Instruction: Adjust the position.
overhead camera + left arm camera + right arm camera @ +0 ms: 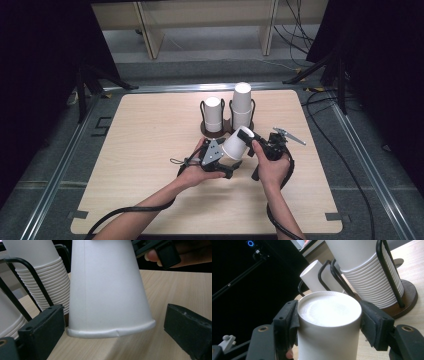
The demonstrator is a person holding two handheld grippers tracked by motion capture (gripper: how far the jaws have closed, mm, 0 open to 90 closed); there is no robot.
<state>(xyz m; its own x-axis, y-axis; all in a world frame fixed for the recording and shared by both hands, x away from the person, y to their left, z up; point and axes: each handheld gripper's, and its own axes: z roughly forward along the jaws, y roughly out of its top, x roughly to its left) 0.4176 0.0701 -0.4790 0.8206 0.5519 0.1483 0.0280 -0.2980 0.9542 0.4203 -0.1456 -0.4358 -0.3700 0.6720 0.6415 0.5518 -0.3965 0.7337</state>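
Observation:
A white paper cup (238,143) hangs tilted over the middle of the wooden table (150,165). My right gripper (251,136) is shut on it: in the right gripper view both pads (288,322) press the cup (329,340) just under its closed bottom, which faces that camera. My left gripper (231,162) stands open at the cup's mouth end. In the left gripper view the rolled rim (110,331) lies between the black jaws, with a clear gap on the right and a thin one on the left. The rim has a small dent.
Two stacks of white cups, a shorter one (212,114) and a taller one (242,105), stand upside down in a black wire holder on a round brown base (210,131) just behind the grippers. Cables trail off the table's near edge. Bare tabletop lies to the left and right.

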